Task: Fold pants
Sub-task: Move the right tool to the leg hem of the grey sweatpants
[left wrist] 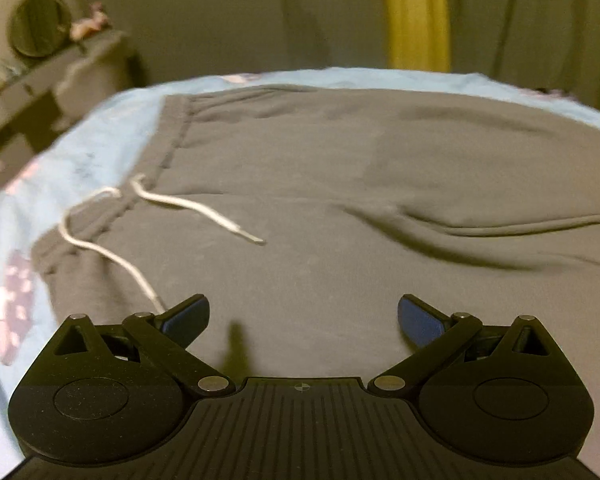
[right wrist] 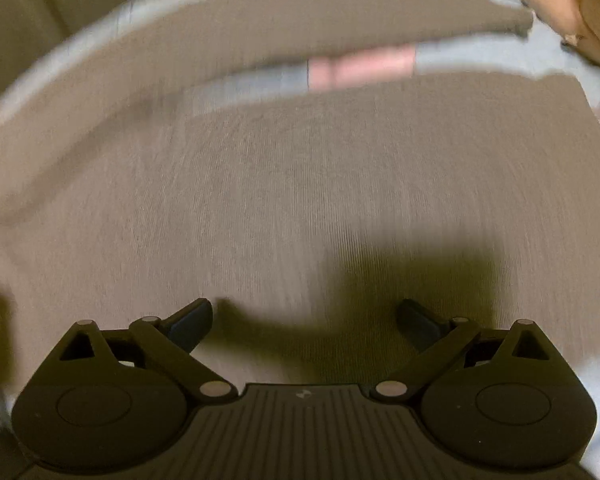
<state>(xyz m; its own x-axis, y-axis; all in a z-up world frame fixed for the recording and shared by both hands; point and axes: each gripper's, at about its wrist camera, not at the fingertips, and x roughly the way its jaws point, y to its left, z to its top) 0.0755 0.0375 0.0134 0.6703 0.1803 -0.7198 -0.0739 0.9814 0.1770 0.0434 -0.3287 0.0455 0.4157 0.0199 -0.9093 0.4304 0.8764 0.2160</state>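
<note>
Grey sweatpants [left wrist: 320, 184] lie flat on a light blue bedsheet [left wrist: 100, 148]. Their waistband [left wrist: 172, 140] is at the left, with a white drawstring [left wrist: 204, 210] trailing across the cloth. My left gripper [left wrist: 303, 316] hovers open just above the hip area, nothing between its blue-padded fingers. In the right wrist view, blurred by motion, the two pant legs [right wrist: 280, 184] stretch away with a strip of sheet between them. My right gripper [right wrist: 305, 322] is open over the nearer leg, holding nothing.
A dark shelf [left wrist: 48, 80] with a round mirror [left wrist: 38, 24] and small items stands beyond the bed at the left. A yellow curtain strip [left wrist: 418, 16] hangs behind. A tan plush toy [right wrist: 596, 20] lies at the bed's far right.
</note>
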